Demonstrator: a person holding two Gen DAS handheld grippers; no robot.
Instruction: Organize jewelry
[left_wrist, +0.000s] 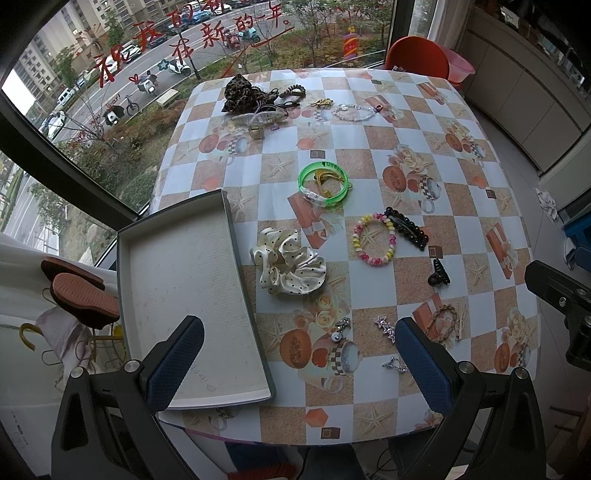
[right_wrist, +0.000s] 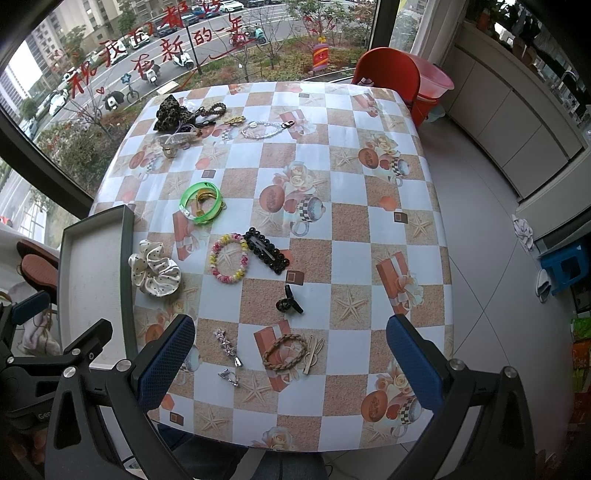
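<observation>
The left gripper (left_wrist: 299, 362) and right gripper (right_wrist: 290, 363) hang spread wide, holding nothing, above the table's (right_wrist: 388, 229) near edge. At ten o'clock the shallow tray (left_wrist: 184, 273) overhangs the left edge. The cream scrunchie (left_wrist: 290, 266) lies just beside it; the beaded bracelet (right_wrist: 229, 258) and green bangle (right_wrist: 201, 203) lie toward twelve. From one to three o'clock the cloth is bare.

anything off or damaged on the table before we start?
Nothing looks broken or spilled. The tray holds nothing and its near-left corner overhangs the table edge. Jewelry lies loose across the cloth, with a tangled pile at the far side around the leopard scrunchie. Both grippers are open, holding nothing.
</observation>
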